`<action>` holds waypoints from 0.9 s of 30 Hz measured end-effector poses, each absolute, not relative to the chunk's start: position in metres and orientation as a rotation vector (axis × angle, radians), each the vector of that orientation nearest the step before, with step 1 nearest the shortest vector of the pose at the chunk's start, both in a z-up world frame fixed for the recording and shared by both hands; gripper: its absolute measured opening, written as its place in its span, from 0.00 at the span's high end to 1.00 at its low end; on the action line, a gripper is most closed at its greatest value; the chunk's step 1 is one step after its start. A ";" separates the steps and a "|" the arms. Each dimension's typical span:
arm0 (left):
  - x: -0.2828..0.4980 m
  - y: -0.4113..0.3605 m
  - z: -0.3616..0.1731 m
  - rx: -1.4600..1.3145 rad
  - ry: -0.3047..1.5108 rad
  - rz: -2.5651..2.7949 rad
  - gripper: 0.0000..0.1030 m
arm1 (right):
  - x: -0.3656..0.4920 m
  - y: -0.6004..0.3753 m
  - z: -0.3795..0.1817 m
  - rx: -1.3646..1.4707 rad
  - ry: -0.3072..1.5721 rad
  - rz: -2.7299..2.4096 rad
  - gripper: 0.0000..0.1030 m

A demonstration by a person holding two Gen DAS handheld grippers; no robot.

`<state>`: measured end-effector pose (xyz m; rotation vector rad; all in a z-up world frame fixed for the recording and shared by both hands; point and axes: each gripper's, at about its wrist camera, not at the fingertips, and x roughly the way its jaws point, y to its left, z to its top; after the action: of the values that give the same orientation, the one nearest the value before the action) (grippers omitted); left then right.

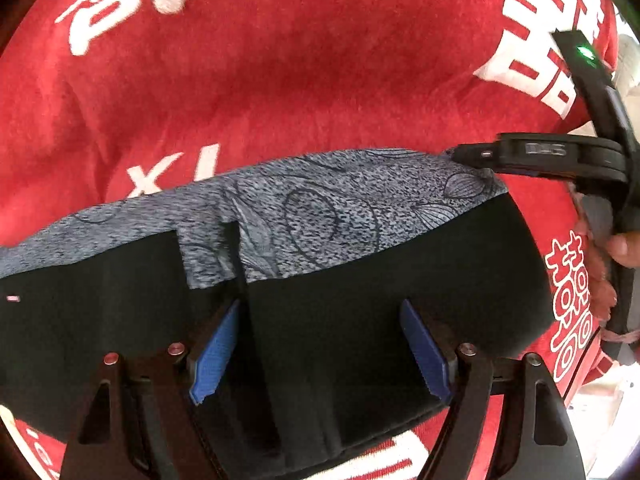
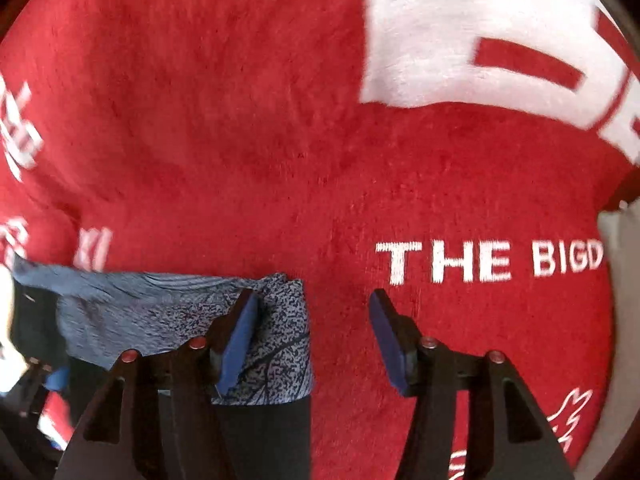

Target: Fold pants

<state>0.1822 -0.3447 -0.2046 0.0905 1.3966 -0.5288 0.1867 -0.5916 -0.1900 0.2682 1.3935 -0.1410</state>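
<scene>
The pants (image 1: 320, 208) are black with a grey-blue patterned panel and lie folded on a red blanket (image 1: 280, 80). My left gripper (image 1: 320, 344) is open low over the black part, its blue pads apart with a fold ridge between them. In the left wrist view my right gripper (image 1: 460, 154) reaches in from the right, its tip at the far right corner of the patterned panel. In the right wrist view my right gripper (image 2: 312, 332) is open at the pants' (image 2: 276, 336) right edge, its left pad over the cloth and its right pad over the blanket (image 2: 240, 140).
The red blanket carries large white characters (image 1: 532, 40) and the words "THE BIGD" (image 2: 488, 262). Its right edge (image 1: 592, 360) drops off near a pale floor. A hand (image 1: 620, 246) holds the right gripper's handle.
</scene>
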 end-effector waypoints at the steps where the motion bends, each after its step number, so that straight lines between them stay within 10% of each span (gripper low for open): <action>1: 0.182 -0.340 -0.198 0.097 1.385 -0.518 0.22 | 0.181 -0.594 -0.183 0.290 1.374 -0.140 0.41; 5: 0.182 -0.326 -0.174 0.065 1.350 -0.498 0.22 | 0.134 -0.598 -0.149 0.321 1.321 -0.135 0.47; 9: 0.184 -0.343 -0.163 0.060 1.311 -0.554 0.22 | 0.094 -0.588 -0.137 0.319 1.311 -0.100 0.73; 27: 0.155 -0.322 -0.191 0.075 1.387 -0.391 0.22 | 0.068 -0.553 -0.161 0.306 1.384 -0.063 0.63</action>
<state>0.1554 -0.3215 -0.1906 0.0755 1.3875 -0.3913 0.0681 -0.5530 -0.1612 0.3064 1.3842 -0.0626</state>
